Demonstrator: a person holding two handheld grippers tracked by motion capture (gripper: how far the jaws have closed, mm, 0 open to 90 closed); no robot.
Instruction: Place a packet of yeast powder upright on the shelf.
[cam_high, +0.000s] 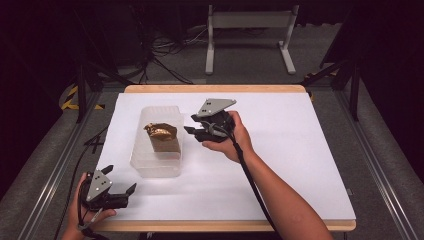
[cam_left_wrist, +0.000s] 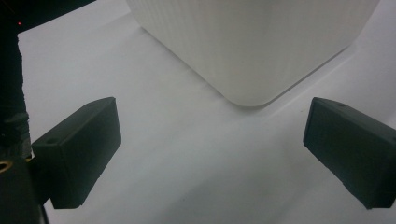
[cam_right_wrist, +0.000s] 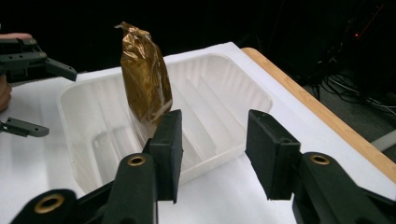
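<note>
Your right gripper, jaws half-spread with nothing between them, sits just at 3 o'clock of the gold bag standing upright in the clear tub; left gripper, wide and empty, waits farther at 7 o'clock.

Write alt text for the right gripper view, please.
A gold foil bag stands upright in a clear plastic tub on a white table. The right claw is open and empty, just outside the tub.
</note>
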